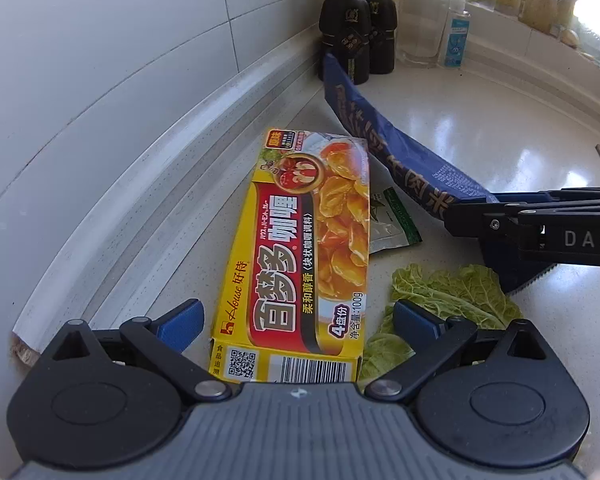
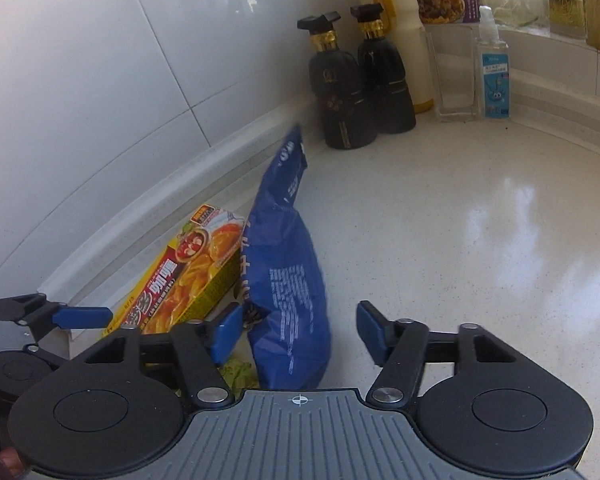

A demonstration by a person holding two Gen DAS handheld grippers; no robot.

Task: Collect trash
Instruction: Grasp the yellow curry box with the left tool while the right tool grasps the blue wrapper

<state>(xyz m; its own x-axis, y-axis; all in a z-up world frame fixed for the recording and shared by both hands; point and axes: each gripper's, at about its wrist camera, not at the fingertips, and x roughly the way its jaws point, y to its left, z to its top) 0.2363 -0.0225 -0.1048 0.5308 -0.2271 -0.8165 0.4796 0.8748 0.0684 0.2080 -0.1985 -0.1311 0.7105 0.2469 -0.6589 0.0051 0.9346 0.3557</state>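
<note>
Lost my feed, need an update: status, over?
Left gripper open, straddling curry box. Right gripper open around blue bag, not clamped. Leaf and sachet beside box; nothing blocking.

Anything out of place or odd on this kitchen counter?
Yes. Litter sits by the wall: a yellow curry box lying flat, a crumpled blue bag beside it, a small green sachet, and loose lettuce leaves on the bare countertop.

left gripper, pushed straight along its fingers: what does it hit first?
Most likely the yellow curry box. It lies flat on the counter between the open fingers of the left gripper, lengthwise along their line. Height above the box is unclear; the lettuce leaf sits just off to the right.
</note>
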